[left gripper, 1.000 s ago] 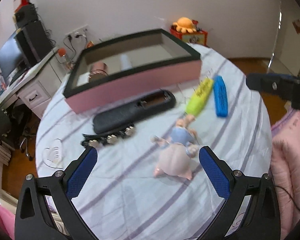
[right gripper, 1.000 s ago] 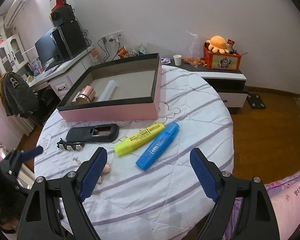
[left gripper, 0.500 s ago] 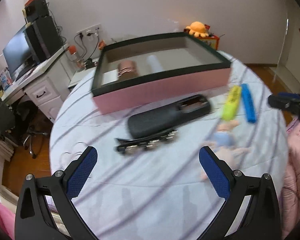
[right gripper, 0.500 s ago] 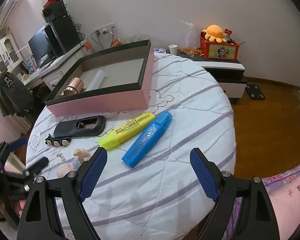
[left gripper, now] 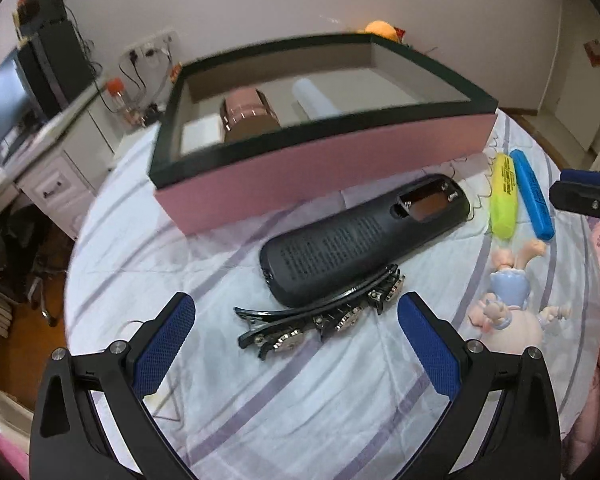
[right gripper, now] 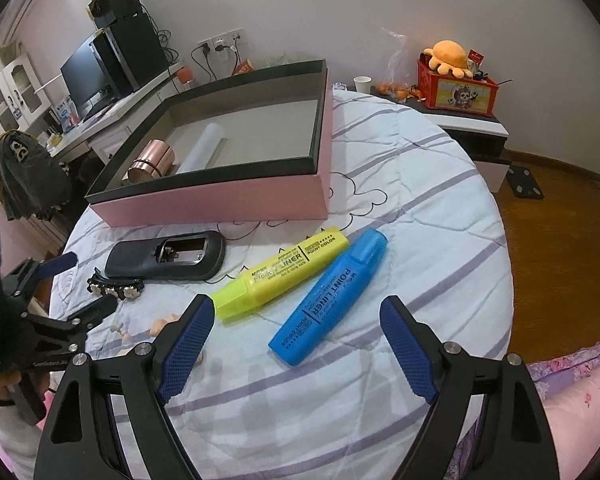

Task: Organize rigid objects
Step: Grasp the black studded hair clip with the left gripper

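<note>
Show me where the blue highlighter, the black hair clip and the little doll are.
blue highlighter (right gripper: 332, 298), right wrist view, middle of its barrel.
black hair clip (left gripper: 320, 316), left wrist view, middle of its jewelled strip.
little doll (left gripper: 508, 316), left wrist view, on its pale skirt.

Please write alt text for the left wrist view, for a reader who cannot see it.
The open left gripper hovers over a jewelled black hair clip lying against a black remote control on a striped tablecloth. Behind stands an open pink box.
</note>
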`<state>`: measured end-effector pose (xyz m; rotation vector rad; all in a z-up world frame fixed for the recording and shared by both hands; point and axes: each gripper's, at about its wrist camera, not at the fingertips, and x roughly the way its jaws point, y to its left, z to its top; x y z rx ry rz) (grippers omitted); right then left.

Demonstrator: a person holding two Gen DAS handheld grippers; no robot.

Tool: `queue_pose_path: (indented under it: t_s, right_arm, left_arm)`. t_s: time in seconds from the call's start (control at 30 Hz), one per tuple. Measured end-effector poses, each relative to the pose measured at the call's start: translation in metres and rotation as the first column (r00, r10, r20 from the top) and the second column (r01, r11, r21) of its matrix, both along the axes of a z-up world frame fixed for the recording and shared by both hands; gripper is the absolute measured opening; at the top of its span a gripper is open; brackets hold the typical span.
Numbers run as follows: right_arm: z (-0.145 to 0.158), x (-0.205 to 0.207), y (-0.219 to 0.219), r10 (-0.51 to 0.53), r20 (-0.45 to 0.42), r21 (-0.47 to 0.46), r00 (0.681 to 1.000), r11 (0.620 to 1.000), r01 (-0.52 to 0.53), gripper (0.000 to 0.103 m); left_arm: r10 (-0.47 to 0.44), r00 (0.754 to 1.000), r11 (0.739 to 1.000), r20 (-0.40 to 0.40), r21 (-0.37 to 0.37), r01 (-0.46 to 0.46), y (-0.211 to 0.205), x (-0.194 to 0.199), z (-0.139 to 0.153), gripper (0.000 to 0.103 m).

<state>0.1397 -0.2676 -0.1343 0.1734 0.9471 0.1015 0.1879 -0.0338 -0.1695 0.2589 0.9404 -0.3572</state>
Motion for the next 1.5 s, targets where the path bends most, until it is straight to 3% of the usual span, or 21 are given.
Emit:
queue_pose_path:
  t_s: [0.03,0.1,0.33,0.63,0.73,0.83,0.97,1.03,1.07,1.1,1.13,1.27,1.33,1.43,1.5]
  right_arm:
    - [0.000,0.001,0.000,-0.002,0.000,-0.002,1.000,1.000,0.002,0.086]
    - [0.001,0.001,0.002,-0.002,0.000,-0.004,1.000,1.000,0.002,0.086]
    - [0.004,-0.001,0.010,0.017,0.005,-0.006,1.000,1.000,-0.017,0.086]
    - [0.011,-0.015,0.017,0.051,0.027,0.007,0.998,0.999,-0.051,0.086]
    - [0.012,-0.022,0.017,0.057,0.033,0.013,0.998,0.998,-0.057,0.086]
    - [0.015,-0.027,0.018,0.062,0.040,0.015,0.997,0.998,-0.063,0.086]
    - [0.019,-0.033,0.015,0.053,0.051,0.016,0.997,0.998,-0.054,0.086]
    - [0.021,-0.036,0.015,0.049,0.056,0.012,0.997,0.999,-0.049,0.086]
    - [0.021,-0.037,0.014,0.046,0.056,0.009,0.997,0.999,-0.047,0.086]
    - [0.021,-0.037,0.014,0.044,0.055,0.008,0.998,0.999,-0.044,0.086]
    - [0.021,-0.037,0.013,0.038,0.054,0.007,0.998,0.999,-0.039,0.086]
    - [0.021,-0.033,0.013,0.028,0.050,0.002,0.998,1.000,-0.028,0.086]
    - [0.022,-0.033,0.014,0.031,0.052,0.001,0.998,1.000,-0.031,0.086]
    - [0.023,-0.031,0.019,0.046,0.053,-0.006,0.998,0.999,-0.046,0.086]
    - [0.023,-0.031,0.023,0.058,0.051,-0.009,0.997,0.998,-0.057,0.086]
  left_arm:
    - [0.001,1.000,1.000,-0.021,-0.024,-0.002,0.001,0.002,-0.003,0.087]
    - [0.003,0.997,0.998,-0.078,-0.069,-0.008,0.003,0.005,-0.008,0.080]
    - [0.018,0.995,0.996,-0.099,-0.082,-0.026,-0.002,-0.020,-0.006,0.080]
    - [0.195,0.970,0.974,-0.147,-0.087,-0.209,0.005,-0.057,-0.006,0.084]
    - [0.173,0.971,0.978,-0.163,-0.093,-0.189,0.002,-0.068,-0.005,0.088]
    - [0.142,0.983,0.983,-0.119,-0.096,-0.154,0.004,-0.073,-0.001,0.089]
    - [0.090,0.995,0.996,-0.046,-0.016,-0.091,0.007,-0.063,-0.004,0.089]
    - [0.052,0.998,0.998,-0.037,-0.020,-0.052,0.012,-0.056,-0.006,0.088]
    - [0.041,0.998,0.999,-0.037,-0.031,-0.042,0.015,-0.055,-0.006,0.086]
    - [0.025,0.999,0.999,-0.039,-0.045,-0.026,0.015,-0.053,-0.006,0.072]
    - [0.020,0.999,0.998,-0.050,-0.062,-0.023,0.016,-0.050,-0.006,0.066]
    - [0.124,0.989,0.984,-0.074,-0.117,-0.133,0.018,-0.041,-0.005,0.065]
    - [0.214,0.974,0.965,-0.073,-0.137,-0.222,0.024,-0.041,-0.005,0.065]
    - [0.350,0.934,0.916,-0.068,-0.182,-0.357,0.034,-0.041,-0.003,0.066]
    - [0.369,0.925,0.908,-0.089,-0.177,-0.379,0.033,-0.038,-0.007,0.066]
